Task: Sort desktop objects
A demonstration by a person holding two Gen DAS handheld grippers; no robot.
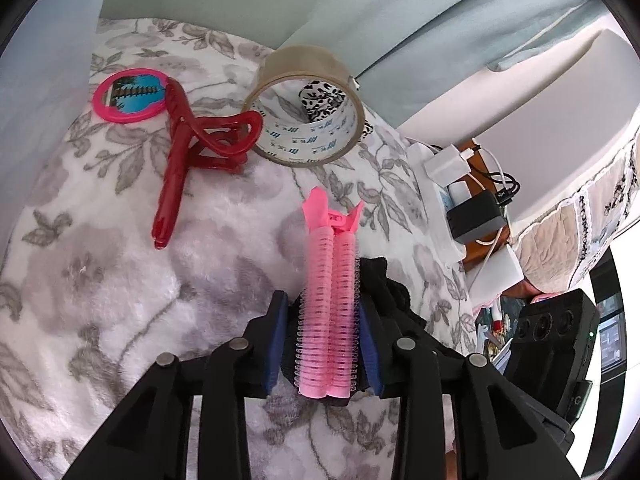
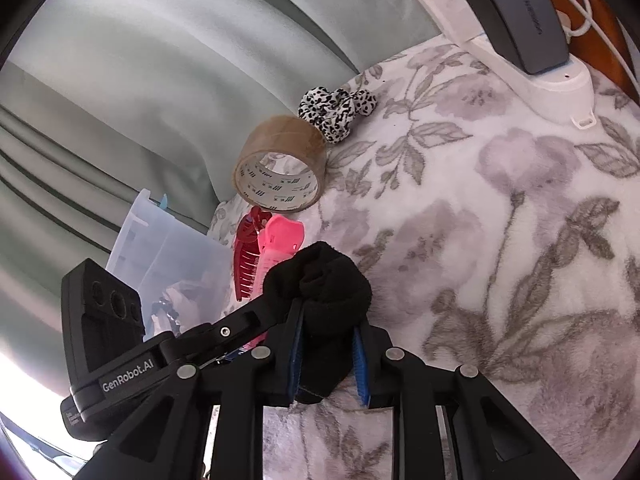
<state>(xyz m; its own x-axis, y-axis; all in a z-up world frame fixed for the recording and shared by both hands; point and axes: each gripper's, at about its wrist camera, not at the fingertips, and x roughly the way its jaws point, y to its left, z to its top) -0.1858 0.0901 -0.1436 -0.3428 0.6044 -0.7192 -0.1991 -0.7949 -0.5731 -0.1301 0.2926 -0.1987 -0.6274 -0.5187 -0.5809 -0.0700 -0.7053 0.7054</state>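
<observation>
My left gripper [image 1: 324, 312] is shut on a pink hair roller clip [image 1: 328, 304], which sticks out forward between the blue pads. My right gripper [image 2: 326, 320] is shut on a rolled black sock [image 2: 320, 280]; the sock also shows in the left wrist view [image 1: 386, 284], just right of the roller. The two grippers are close together. On the floral blanket [image 1: 100, 272] lie a red hair claw clip [image 1: 192, 152], a round pink mirror [image 1: 130, 96], a brown tape roll [image 1: 308, 120] and a black-and-white spotted scrunchie [image 2: 336, 112].
A clear plastic storage box [image 2: 168, 248] with small items inside stands at the blanket's left edge. A white power strip [image 2: 532, 64] with a dark charger [image 2: 516, 12] and cables lies at the far right. A grey-green curtain [image 2: 140, 80] hangs behind.
</observation>
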